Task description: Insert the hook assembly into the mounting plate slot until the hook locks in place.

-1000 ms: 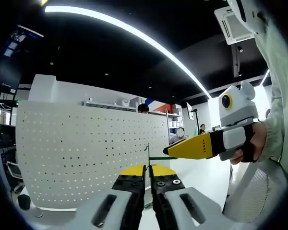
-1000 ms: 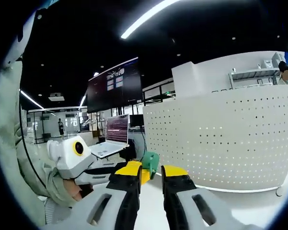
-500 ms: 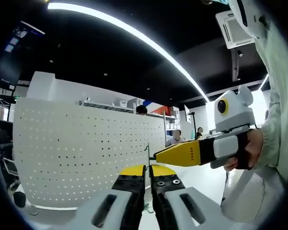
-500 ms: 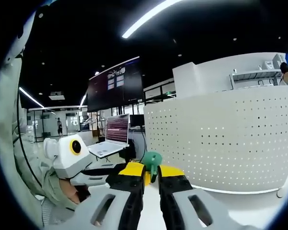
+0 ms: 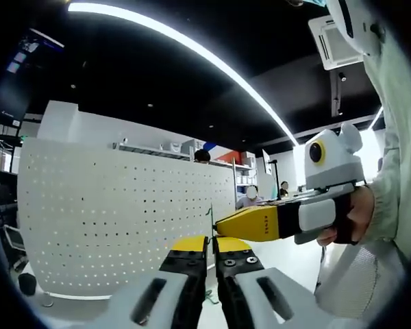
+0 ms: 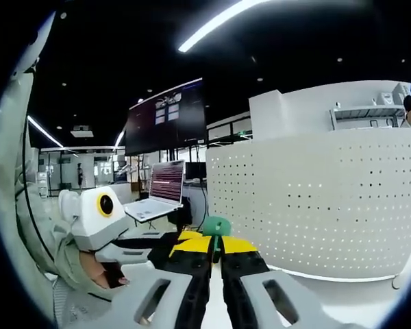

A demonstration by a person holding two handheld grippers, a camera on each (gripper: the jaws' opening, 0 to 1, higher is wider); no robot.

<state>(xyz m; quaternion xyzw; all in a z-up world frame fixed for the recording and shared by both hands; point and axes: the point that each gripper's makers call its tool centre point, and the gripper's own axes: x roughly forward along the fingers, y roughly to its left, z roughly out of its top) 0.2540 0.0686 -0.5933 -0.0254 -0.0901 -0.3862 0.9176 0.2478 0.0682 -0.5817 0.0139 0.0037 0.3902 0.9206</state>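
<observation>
In the left gripper view my left gripper (image 5: 211, 241) is shut on a thin green mounting plate (image 5: 210, 216), seen edge-on and standing up between the jaws. My right gripper (image 5: 226, 224) reaches in from the right, held by a hand, and its yellow tip touches the plate's right face. In the right gripper view my right gripper (image 6: 216, 241) is shut on the green hook assembly (image 6: 216, 225), whose rounded top pokes above the jaws. The left gripper (image 6: 185, 236) lies just left of it, its yellow tip against the hook. The joint between hook and plate is hidden.
A curved white perforated panel (image 5: 123, 219) (image 6: 315, 205) stands behind the work. An open laptop (image 6: 161, 195) and a large dark screen (image 6: 166, 116) are at the left. A pale sleeve (image 5: 397, 171) runs down the right edge. People stand far behind the panel (image 5: 204, 156).
The right gripper's jaws have come together on the green hook. In the left gripper view the right gripper has moved left until its tip meets the plate.
</observation>
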